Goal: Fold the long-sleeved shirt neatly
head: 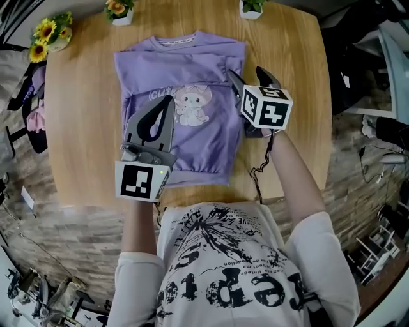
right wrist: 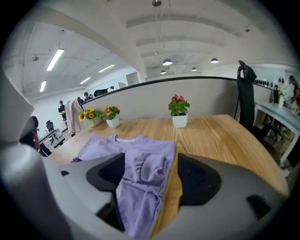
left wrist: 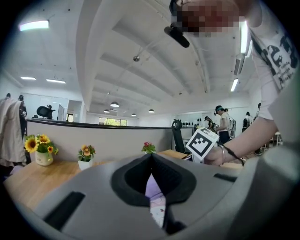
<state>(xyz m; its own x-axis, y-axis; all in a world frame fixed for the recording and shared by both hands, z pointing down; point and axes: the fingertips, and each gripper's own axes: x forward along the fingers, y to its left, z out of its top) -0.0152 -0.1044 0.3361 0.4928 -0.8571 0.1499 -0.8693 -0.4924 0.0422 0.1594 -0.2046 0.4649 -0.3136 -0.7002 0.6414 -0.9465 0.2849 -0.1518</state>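
Left claw: your left gripper hangs over the left half of the shirt. Its jaws are closed tight together, and a sliver of purple cloth shows through the slit beneath them.
Right claw: your right gripper sits at the shirt's right edge with its jaws standing apart. A bunched fold of sleeve lies loose between them, and the pads are not pressing on it.
Shirt: lilac soft knit with a ribbed hem and neckband and a cartoon print on the chest. It lies front up with the collar away from you.
Table: pale wood with visible grain and a rounded edge, under the shirt.
Beyond the shirt: small flower pots stand past the collar.
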